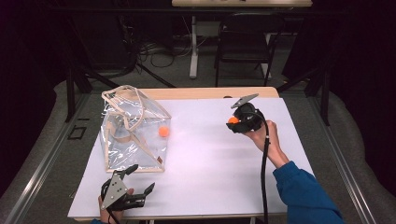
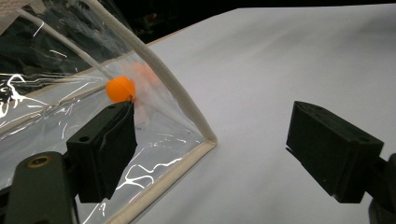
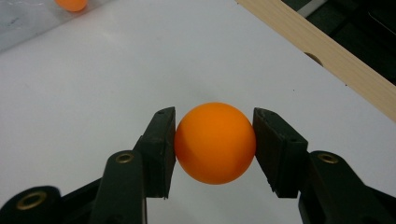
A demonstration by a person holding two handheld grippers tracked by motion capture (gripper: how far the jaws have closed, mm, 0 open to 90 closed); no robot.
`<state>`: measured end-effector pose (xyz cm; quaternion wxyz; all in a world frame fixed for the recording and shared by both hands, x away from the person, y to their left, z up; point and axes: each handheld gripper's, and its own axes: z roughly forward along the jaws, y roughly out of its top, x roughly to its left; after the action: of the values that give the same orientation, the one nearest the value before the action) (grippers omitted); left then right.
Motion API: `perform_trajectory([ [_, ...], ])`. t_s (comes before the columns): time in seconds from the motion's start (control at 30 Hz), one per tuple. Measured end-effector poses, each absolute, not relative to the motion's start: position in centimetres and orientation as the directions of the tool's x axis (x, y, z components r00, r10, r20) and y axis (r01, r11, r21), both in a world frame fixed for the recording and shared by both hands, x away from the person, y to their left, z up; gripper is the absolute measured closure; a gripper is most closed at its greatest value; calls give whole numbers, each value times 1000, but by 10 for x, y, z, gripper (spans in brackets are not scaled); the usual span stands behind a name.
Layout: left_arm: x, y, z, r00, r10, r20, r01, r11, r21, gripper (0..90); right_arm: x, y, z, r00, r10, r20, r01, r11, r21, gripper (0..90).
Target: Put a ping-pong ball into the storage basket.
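Note:
An orange ball (image 3: 215,143) sits clamped between the two jaws of my right gripper (image 1: 233,122), held over the right part of the white table (image 1: 210,158); the same ball (image 1: 233,120) shows small in the high view. A clear plastic bag (image 1: 133,128) with cream trim stands at the table's left, and a second orange ball (image 1: 163,131) lies inside it, close to its right wall. My left gripper (image 1: 137,179) rests open near the front left edge, just in front of the bag's near corner (image 2: 208,140). Through the plastic I see that ball (image 2: 120,88) beyond the left jaw.
A wooden table edge (image 3: 322,53) runs behind the white sheet. A dark folding chair (image 1: 245,42) and a table leg (image 1: 193,46) stand on the floor beyond. The person's blue sleeve (image 1: 306,196) comes in at the bottom right.

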<state>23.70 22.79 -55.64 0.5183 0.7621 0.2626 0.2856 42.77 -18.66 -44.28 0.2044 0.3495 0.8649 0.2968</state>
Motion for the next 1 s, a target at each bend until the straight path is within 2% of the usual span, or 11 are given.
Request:
perform_trajectory([
  [1.0, 237, 228, -556, 700, 694, 168, 102, -330, 939, 158, 419, -166, -427, -701, 696, -158, 415, 577, 703, 507],
])
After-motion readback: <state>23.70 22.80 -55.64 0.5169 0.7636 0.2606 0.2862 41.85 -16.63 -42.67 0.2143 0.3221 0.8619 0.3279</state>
